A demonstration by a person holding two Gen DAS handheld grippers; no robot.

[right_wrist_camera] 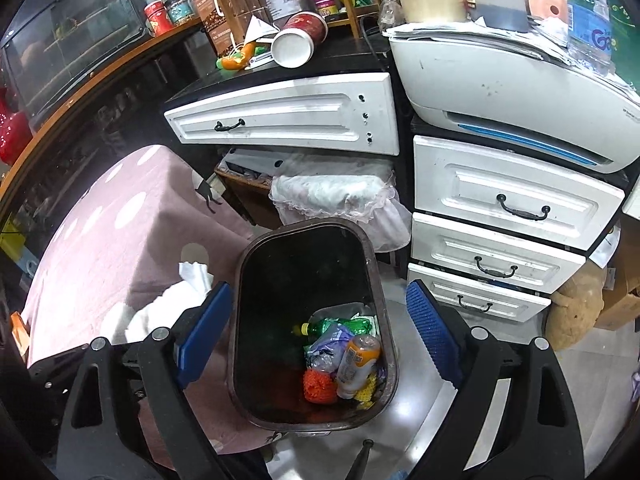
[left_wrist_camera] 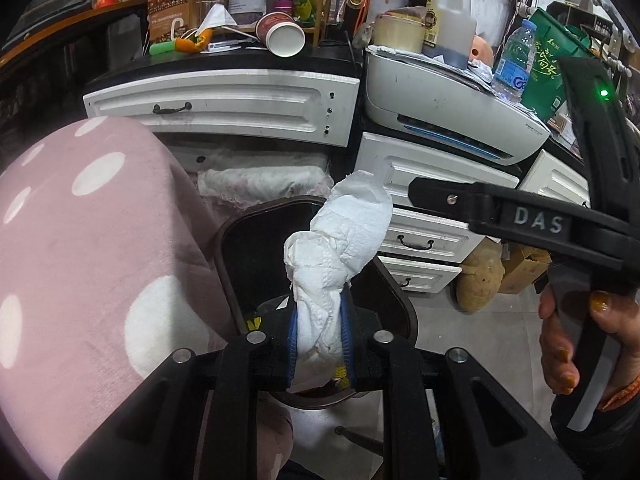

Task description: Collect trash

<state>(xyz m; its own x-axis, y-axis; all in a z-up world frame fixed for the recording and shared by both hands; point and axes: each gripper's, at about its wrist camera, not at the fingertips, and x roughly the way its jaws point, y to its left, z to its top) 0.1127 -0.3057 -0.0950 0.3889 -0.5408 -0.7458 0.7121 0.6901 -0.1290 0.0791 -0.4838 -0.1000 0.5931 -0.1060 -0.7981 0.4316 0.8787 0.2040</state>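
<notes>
floor [right_wrist_camera: 568, 364]: pale glossy tile; dark bin [right_wrist_camera: 244, 280] stands on it, bottles and wrappers inside; tan sack [right_wrist_camera: 576, 312] and cardboard box [right_wrist_camera: 620, 304] beside white drawer unit [right_wrist_camera: 496, 244]; black desktop [right_wrist_camera: 340, 60]: tipped paper cup [right_wrist_camera: 296, 42], orange peel [right_wrist_camera: 236, 60]; printer [right_wrist_camera: 500, 92] atop drawers

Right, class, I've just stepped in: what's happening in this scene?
A person is collecting trash with two handheld grippers. The left gripper is shut on a crumpled white tissue, held over the dark bin. The right gripper hangs open and empty above the bin, where bottles and wrappers already lie.
</notes>
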